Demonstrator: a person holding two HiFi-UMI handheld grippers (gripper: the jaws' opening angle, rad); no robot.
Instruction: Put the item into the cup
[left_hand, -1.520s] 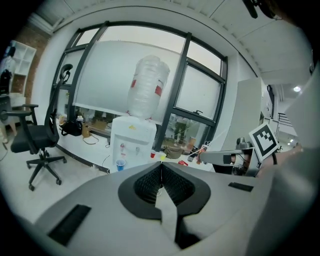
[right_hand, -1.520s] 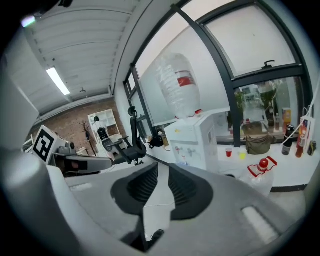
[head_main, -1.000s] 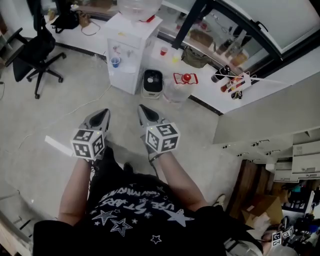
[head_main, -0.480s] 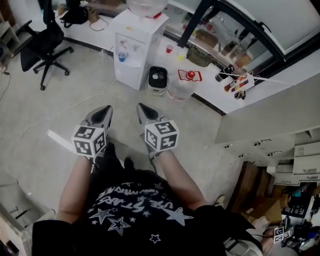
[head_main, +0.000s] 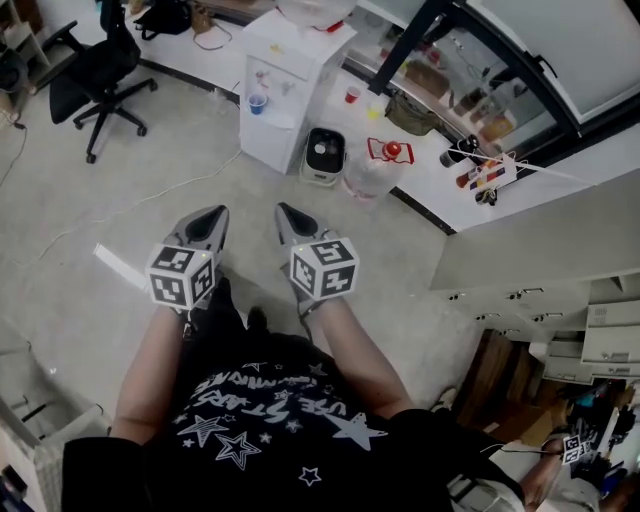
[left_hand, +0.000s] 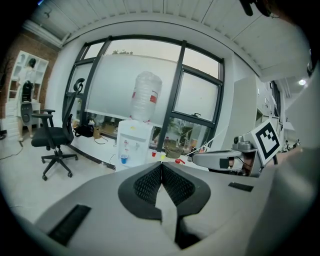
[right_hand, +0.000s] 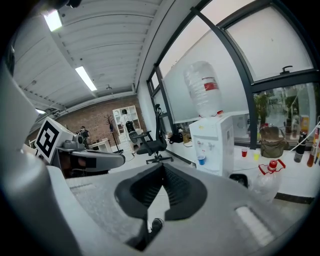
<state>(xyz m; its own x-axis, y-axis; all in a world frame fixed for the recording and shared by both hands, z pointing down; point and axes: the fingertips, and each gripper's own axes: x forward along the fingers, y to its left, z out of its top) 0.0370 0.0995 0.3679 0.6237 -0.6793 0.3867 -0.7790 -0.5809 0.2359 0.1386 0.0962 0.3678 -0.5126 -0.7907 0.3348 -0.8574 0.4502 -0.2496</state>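
Left gripper (head_main: 209, 216): jaws pressed together, ribbed pads meeting along one line in the left gripper view (left_hand: 161, 170); nothing between them. Right gripper (head_main: 286, 213): jaws likewise together and empty in the right gripper view (right_hand: 162, 170). In the head view both are held side by side, apart from each other, in front of the person's torso, tips pointing away from the body over bare grey floor (head_main: 130, 250).

No loose item to be placed can be told in any view.

Cups sighted, all well apart from both grippers:
- blue cup (head_main: 258, 102) on the tray recess of the white water dispenser (head_main: 300, 55), upright; also seen from the left gripper (left_hand: 124, 159) and the right gripper (right_hand: 201, 160).
- red cup (head_main: 352, 95) on the white ledge (head_main: 430, 185) beyond the dispenser, upright (right_hand: 244, 153).
- yellow cup (head_main: 372, 112) just beside the red cup on the same ledge (right_hand: 256, 156).

Other findings: a clear water bottle (left_hand: 146, 96) stands inverted on top of the dispenser. A black-topped bin (head_main: 325, 155) sits on the floor against the dispenser's side. A clear jug (head_main: 375, 172) with a red cap stands beside the bin. A black office chair (head_main: 95, 75) stands on the floor to the left of the dispenser.
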